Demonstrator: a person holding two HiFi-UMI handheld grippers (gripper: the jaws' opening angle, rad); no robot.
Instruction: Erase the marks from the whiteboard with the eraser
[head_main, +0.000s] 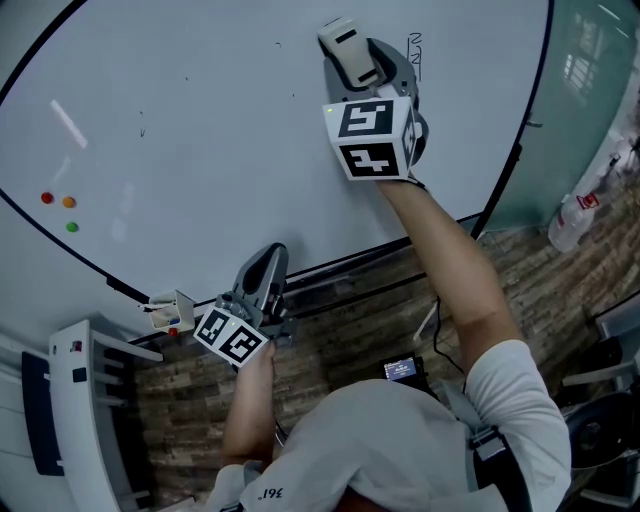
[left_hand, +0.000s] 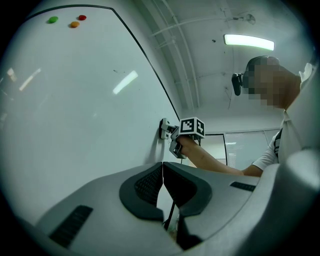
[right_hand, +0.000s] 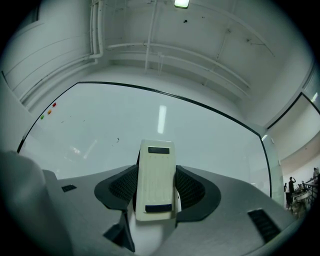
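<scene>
Left gripper (left_hand: 163, 175) closed, right gripper (right_hand: 156, 189) clamping eraser (right_hand: 155, 170), open whiteboard (head_main: 200, 130) leftward

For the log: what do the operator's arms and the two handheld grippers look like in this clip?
The left gripper and right gripper have smooth grey moulded bodies, and their tongs are lined with dark ribbed pads. Each carries a white cube printed with black square markers. The person wears a white short-sleeved shirt, so the forearms are uncovered.
</scene>
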